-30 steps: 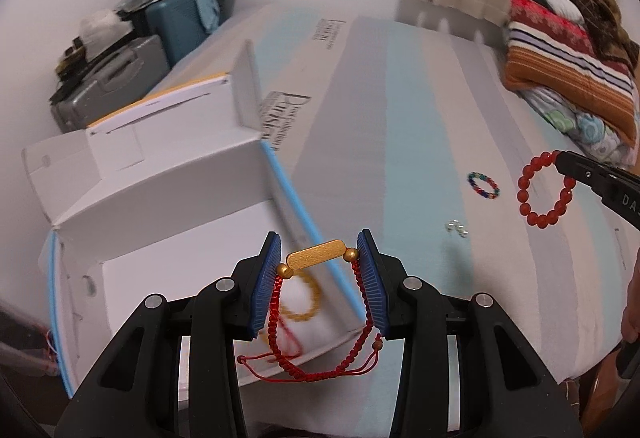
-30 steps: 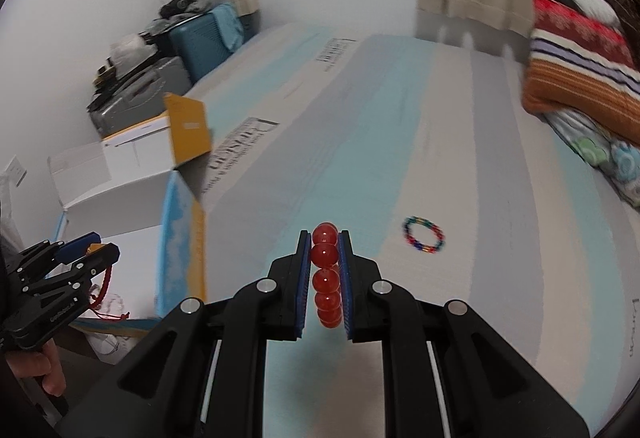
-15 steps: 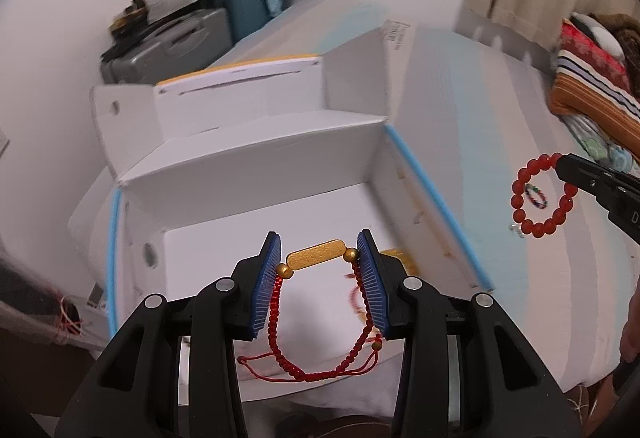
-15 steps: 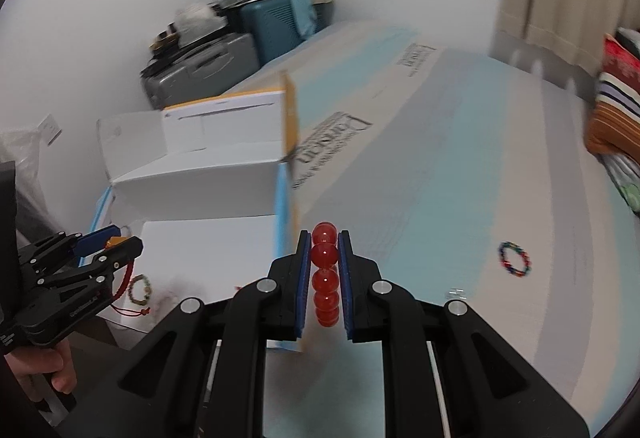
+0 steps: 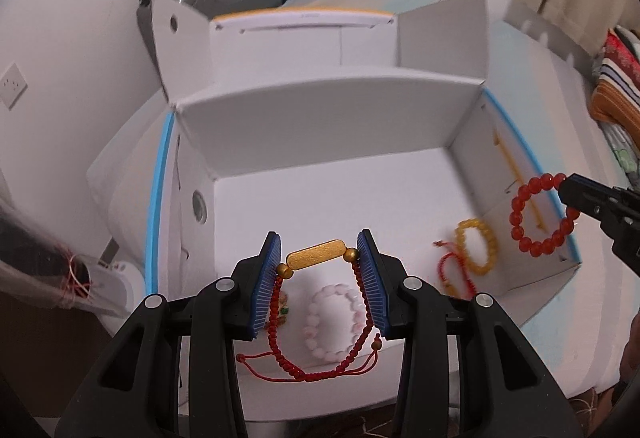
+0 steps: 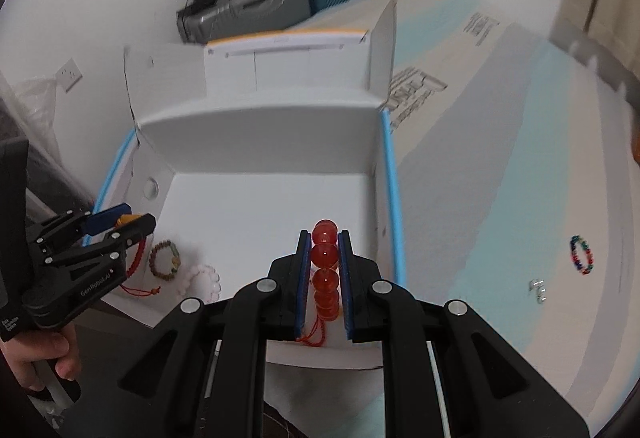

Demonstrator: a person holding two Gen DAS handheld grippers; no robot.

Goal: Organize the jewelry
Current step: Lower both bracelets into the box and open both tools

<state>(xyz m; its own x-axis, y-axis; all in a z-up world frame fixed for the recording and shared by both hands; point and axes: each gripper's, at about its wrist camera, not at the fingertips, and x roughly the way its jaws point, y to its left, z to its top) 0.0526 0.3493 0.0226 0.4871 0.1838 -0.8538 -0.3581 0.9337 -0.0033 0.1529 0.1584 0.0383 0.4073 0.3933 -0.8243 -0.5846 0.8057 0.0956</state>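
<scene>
the left gripper (image 5: 319, 256) is clamping the red cord bracelet (image 5: 320, 318) by its gold bar, hanging directly over the white box (image 5: 320, 125) floor near its front edge. the right gripper (image 6: 324, 270) is pinching the red bead bracelet (image 5: 544, 213) narrowly, hovering just inside the box's right wall, so both drops appear to lie straight below.

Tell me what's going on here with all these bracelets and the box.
A person is sorting jewelry into an open white box on a bed. The left gripper holds a red cord bracelet with a gold bar over the box. The right gripper is clamped on a red bead bracelet at the box's edge. Pink and yellow bracelets lie inside; a multicolored one remains on the bed.
</scene>
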